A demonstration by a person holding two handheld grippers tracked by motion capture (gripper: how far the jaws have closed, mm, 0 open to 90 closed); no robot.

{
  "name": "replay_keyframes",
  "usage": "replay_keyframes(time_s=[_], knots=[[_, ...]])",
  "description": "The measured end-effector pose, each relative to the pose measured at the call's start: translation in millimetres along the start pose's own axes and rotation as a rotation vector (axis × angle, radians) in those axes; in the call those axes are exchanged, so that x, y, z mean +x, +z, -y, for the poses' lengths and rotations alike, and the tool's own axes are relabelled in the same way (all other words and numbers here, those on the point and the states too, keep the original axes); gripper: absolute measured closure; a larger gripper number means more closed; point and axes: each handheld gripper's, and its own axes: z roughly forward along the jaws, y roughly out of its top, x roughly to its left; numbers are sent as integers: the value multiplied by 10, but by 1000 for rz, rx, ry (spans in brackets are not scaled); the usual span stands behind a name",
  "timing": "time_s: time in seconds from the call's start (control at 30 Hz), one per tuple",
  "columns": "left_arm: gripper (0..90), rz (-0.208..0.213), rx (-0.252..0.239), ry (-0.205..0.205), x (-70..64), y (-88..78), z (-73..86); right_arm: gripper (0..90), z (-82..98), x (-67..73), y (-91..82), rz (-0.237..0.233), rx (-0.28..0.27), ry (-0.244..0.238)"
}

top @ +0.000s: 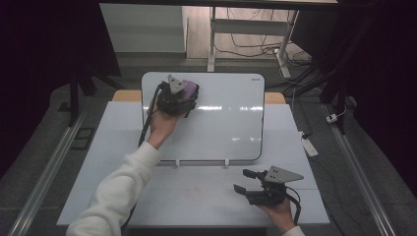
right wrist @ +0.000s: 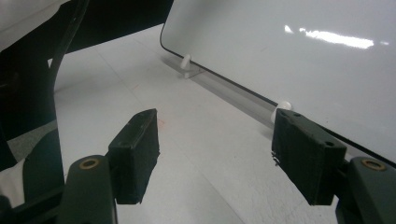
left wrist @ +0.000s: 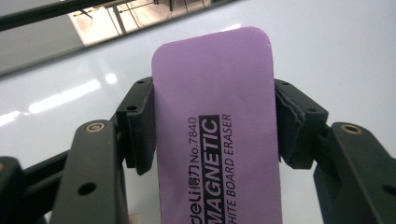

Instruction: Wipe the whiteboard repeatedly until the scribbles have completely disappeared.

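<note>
Resting near the tabletop's front edge, the right tongs gape wide, empty. Farther back, the left tongs clamp a purple eraser against the whiteboard's upper left; wiping likely underway, needing steady sweeping pressure next.

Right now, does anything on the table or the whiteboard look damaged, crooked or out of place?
Little stands out. The whiteboard sits propped on its white pegs and looks wiped clean. The left gripper holds the purple eraser squarely. One oddity: a faint reddish smudge on the table in front of the board.
</note>
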Motion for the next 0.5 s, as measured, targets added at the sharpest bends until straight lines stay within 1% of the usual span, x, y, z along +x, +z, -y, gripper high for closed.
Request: replay_keyframes(time_s=[0.1,0.13,0.2,0.33,0.37,0.43,0.5], knots=[[394,16,2,2,5,-112,100,315,-3,6,8,3,2,-3],[394,28,-1,-8,3,-157,144,315,-4,8,10,3,4,-4],[394,44,-1,-13,-3,-219,207,315,-5,11,16,4,4,-5],[394,75,2,-11,-40,-351,367,315,-5,17,26,5,7,-6],[394,89,2,-9,-54,-391,417,315,-5,18,27,5,7,-7],[394,100,0,-7,-77,-443,487,315,-7,21,32,10,9,-7],[393,126,-1,-13,-99,-496,568,315,-8,23,36,11,12,-10]])
